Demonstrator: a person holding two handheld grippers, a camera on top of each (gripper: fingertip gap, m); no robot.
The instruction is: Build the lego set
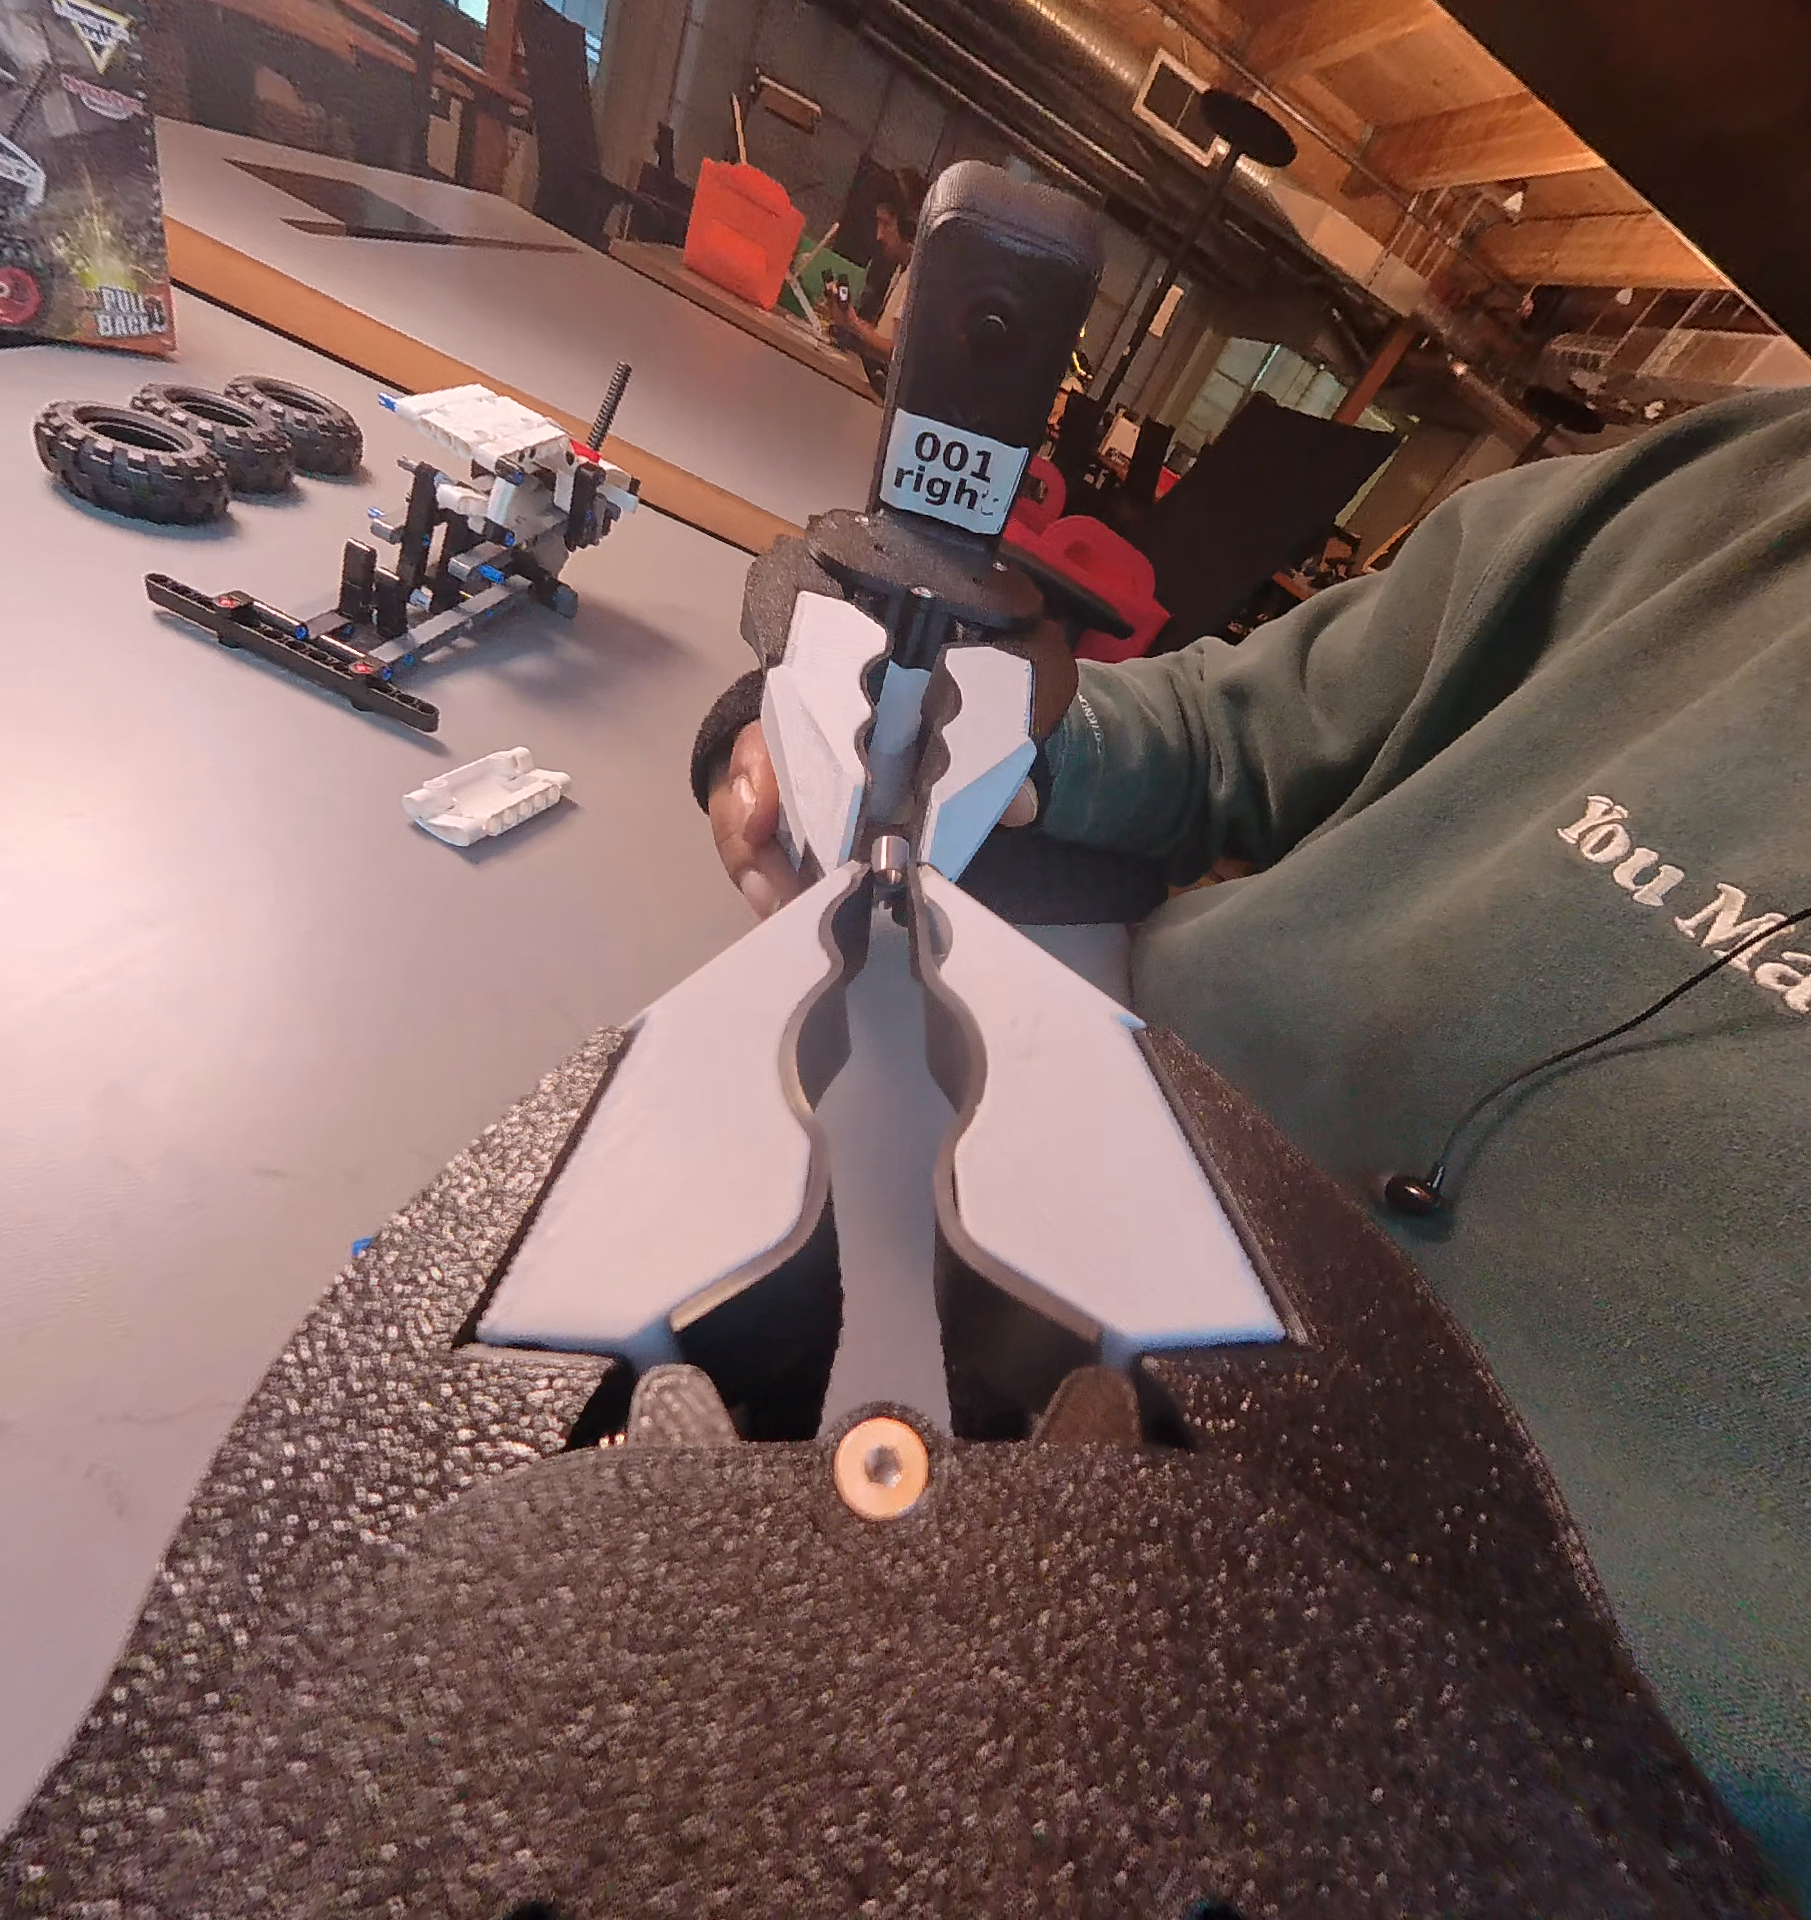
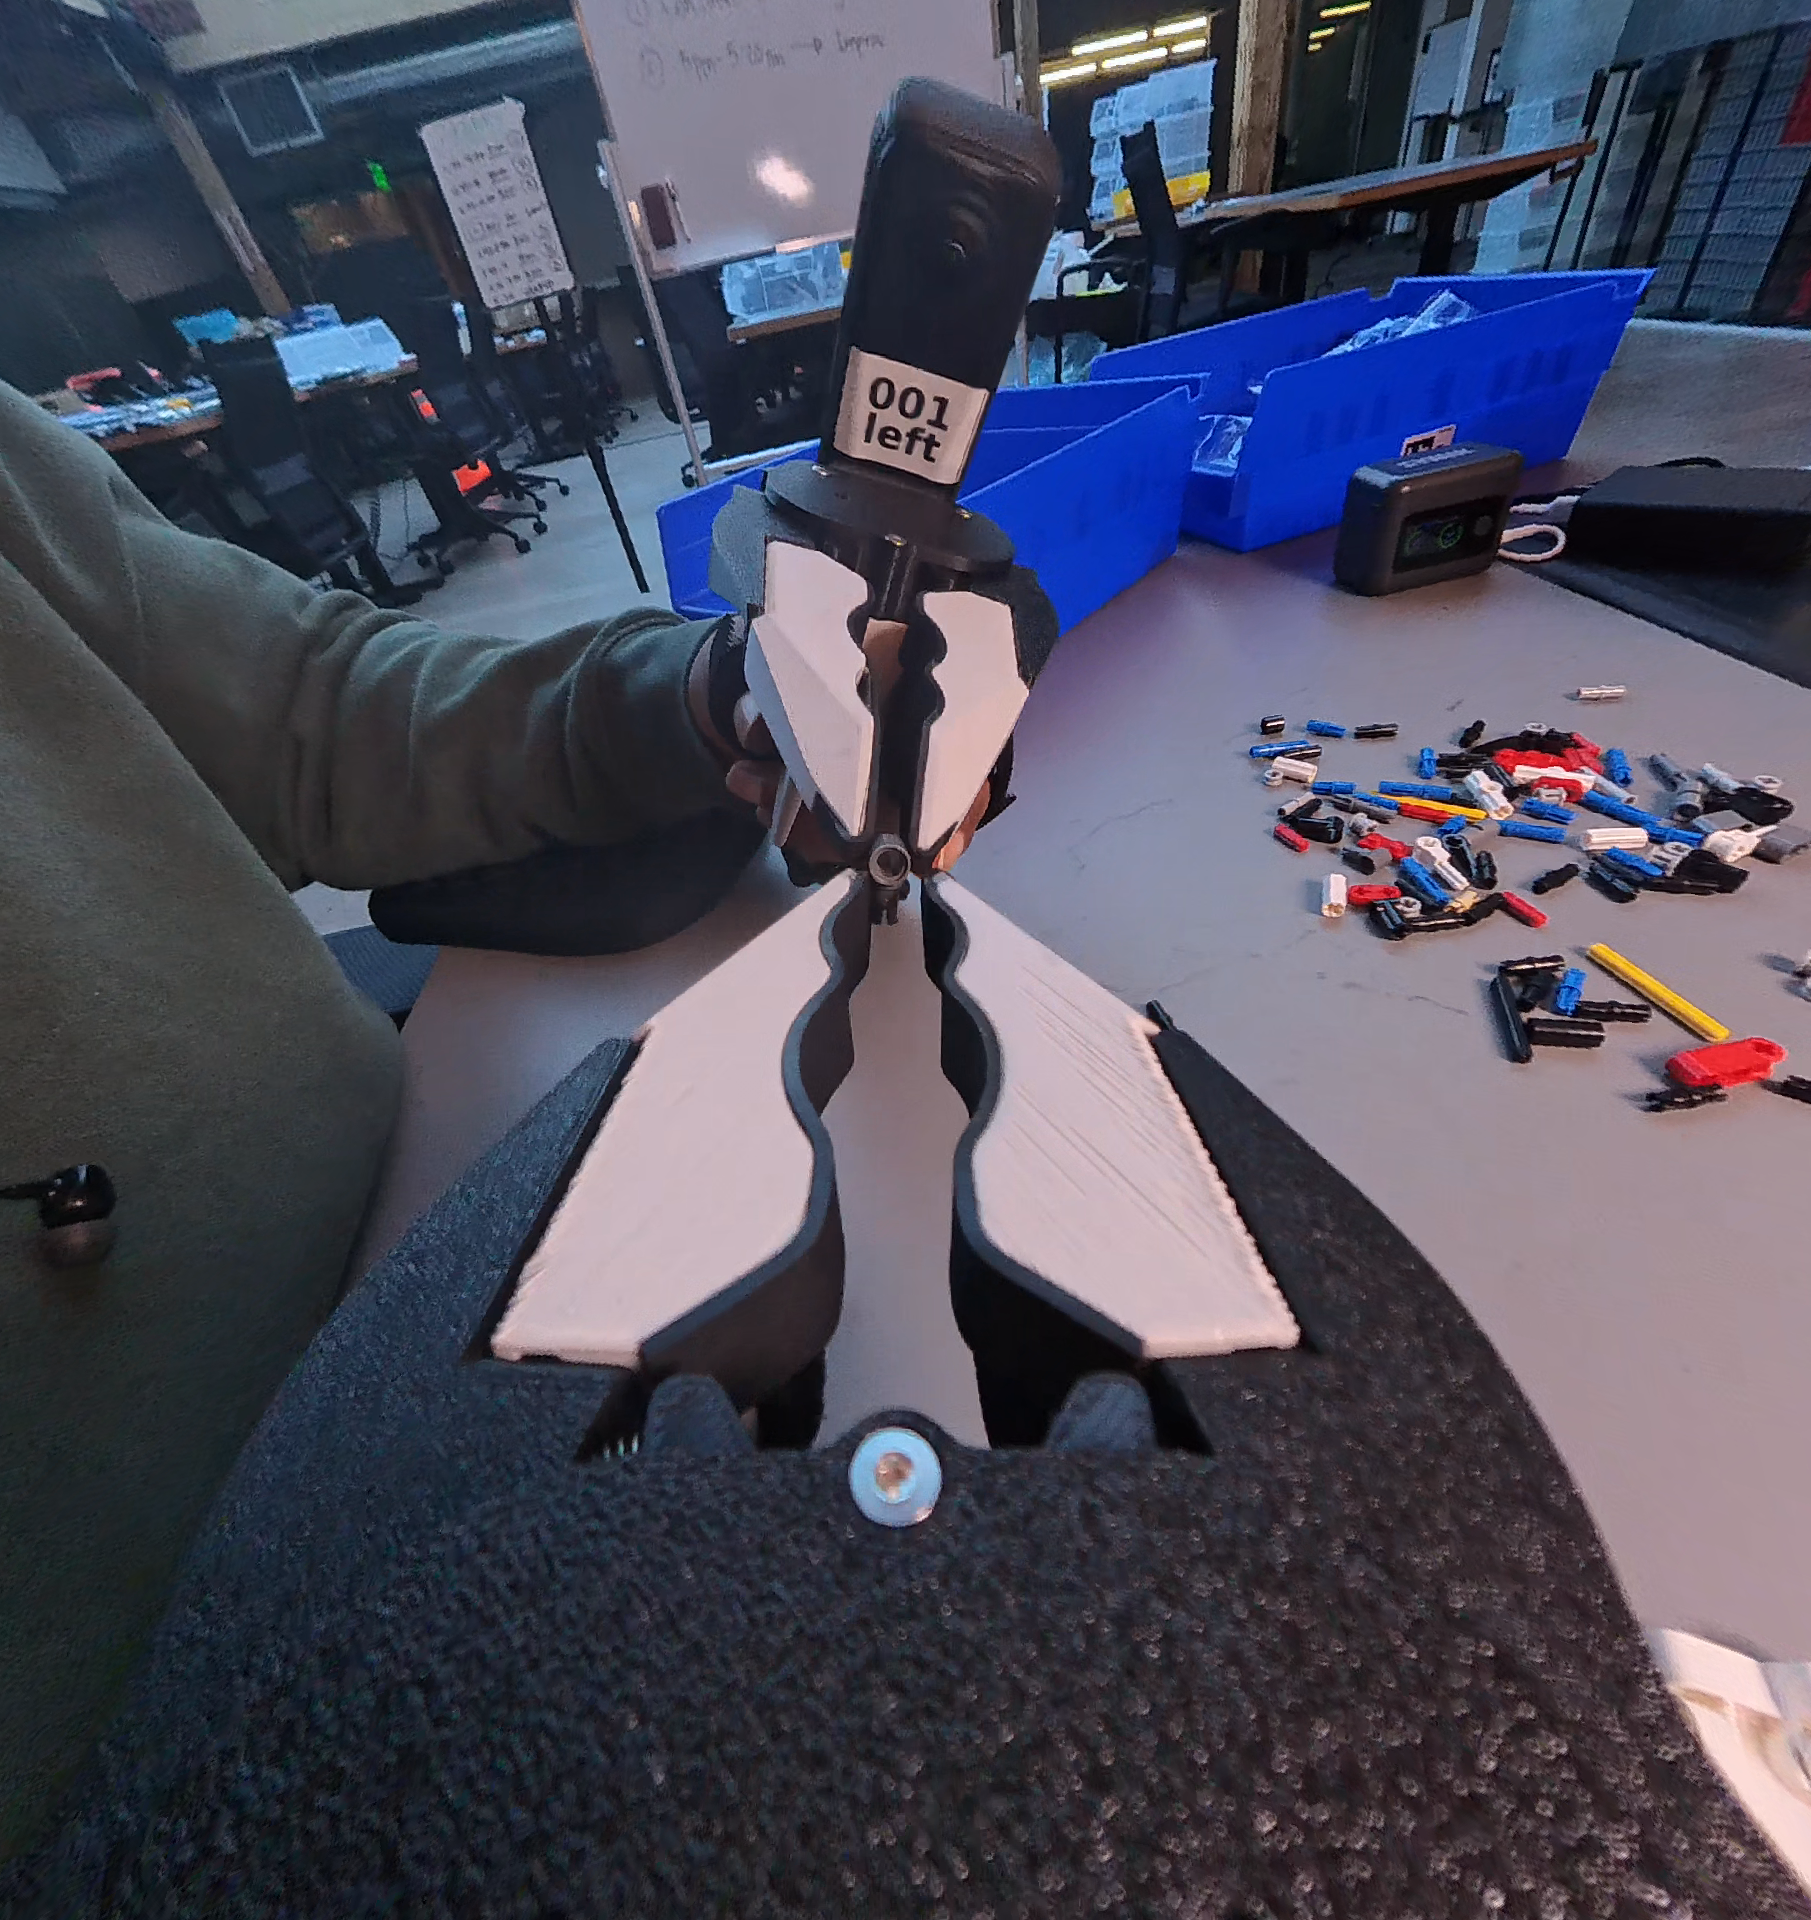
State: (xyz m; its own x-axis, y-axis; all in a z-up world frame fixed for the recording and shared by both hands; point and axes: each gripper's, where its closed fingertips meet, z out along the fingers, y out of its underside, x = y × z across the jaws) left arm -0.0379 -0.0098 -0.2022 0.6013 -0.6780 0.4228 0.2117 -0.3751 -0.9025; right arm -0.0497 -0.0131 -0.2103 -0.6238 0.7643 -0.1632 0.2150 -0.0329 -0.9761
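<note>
My two grippers meet tip to tip above the table's near edge. A small grey sleeve with a black pin [image 1: 887,858] sits between both pairs of fingertips; it also shows in the right wrist view [image 2: 887,864]. My left gripper [image 1: 886,891] is shut on it from one side and my right gripper [image 2: 888,896] from the other. The partly built black-and-white chassis [image 1: 433,540] stands on the table to the left, with three black tyres [image 1: 194,447] behind it and a loose white panel piece [image 1: 485,795] in front.
A pile of loose blue, black, red and grey pieces [image 2: 1535,821] lies at the right, with a yellow axle [image 2: 1654,992] and a red piece [image 2: 1722,1062]. Blue bins [image 2: 1296,416] and a black device [image 2: 1426,520] stand behind. The set's box [image 1: 49,177] stands far left. Only a small space, under 4 cm, lies between the two pairs of fingers.
</note>
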